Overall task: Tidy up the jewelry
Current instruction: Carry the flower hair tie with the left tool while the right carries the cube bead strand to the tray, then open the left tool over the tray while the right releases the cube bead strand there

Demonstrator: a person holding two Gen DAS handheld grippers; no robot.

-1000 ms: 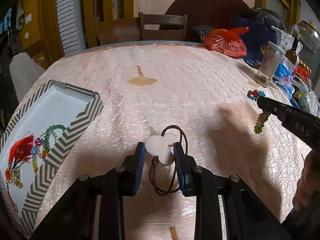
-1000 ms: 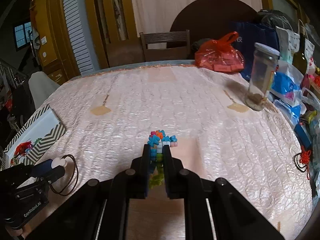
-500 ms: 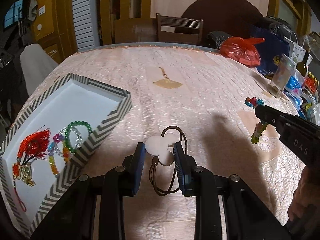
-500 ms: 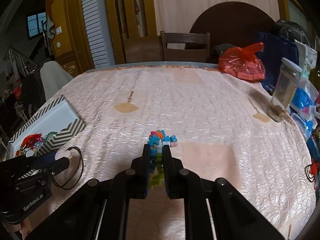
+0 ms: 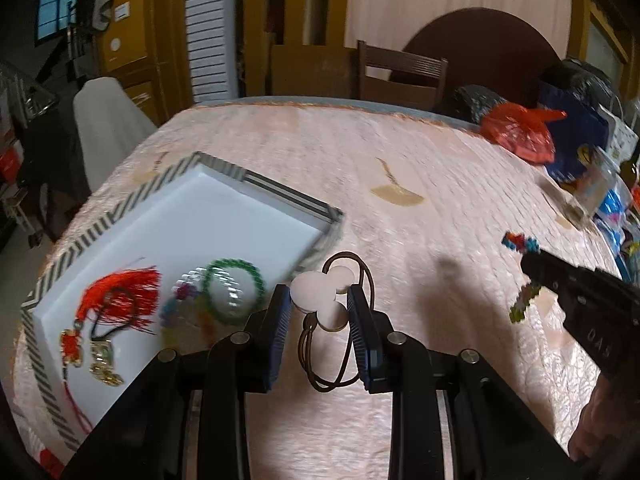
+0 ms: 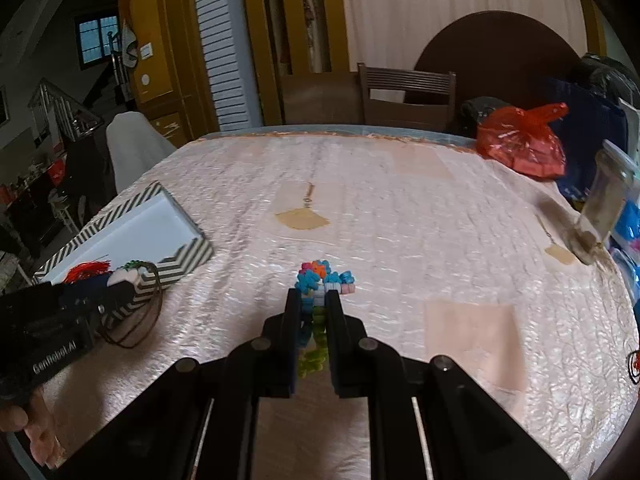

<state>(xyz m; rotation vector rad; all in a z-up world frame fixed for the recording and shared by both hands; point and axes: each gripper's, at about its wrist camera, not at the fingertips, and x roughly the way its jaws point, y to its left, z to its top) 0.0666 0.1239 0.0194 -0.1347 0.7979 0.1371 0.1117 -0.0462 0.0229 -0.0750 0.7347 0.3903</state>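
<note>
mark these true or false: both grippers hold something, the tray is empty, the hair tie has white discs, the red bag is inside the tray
1. Both grippers hold something: true. The left gripper clamps the hair tie; the right gripper clamps a bead strand.
2. The tray is empty: false. A red tassel and green bracelet lie in it.
3. The hair tie has white discs: true.
4. The red bag is inside the tray: false. It sits at the table's far edge.
</note>
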